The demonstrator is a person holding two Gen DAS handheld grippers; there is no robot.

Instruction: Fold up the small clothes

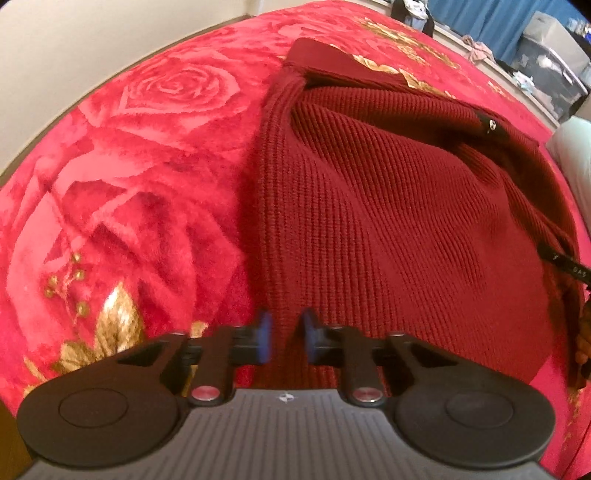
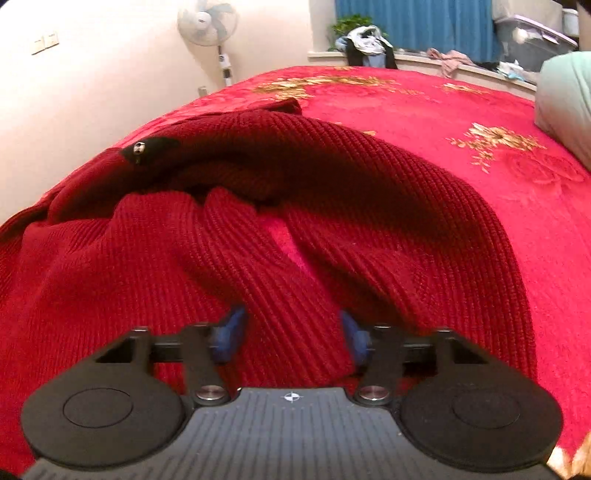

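Observation:
A dark red ribbed knit garment (image 1: 388,206) lies rumpled on a red rose-patterned blanket (image 1: 129,166). My left gripper (image 1: 286,338) is at the garment's near edge, its blue pads a narrow gap apart with knit fabric between them. In the right wrist view the same garment (image 2: 332,206) is folded over itself in ridges, with a black tag and metal snap (image 2: 142,149) at the far left. My right gripper (image 2: 293,334) is open, its blue pads (image 2: 231,336) spread to either side of a raised fold of the knit.
The blanket (image 2: 461,122) covers a bed. A pale pillow (image 2: 565,107) lies at the right. A standing fan (image 2: 208,24), a window ledge with clothes (image 2: 369,44) and blue curtains are beyond the bed's far edge.

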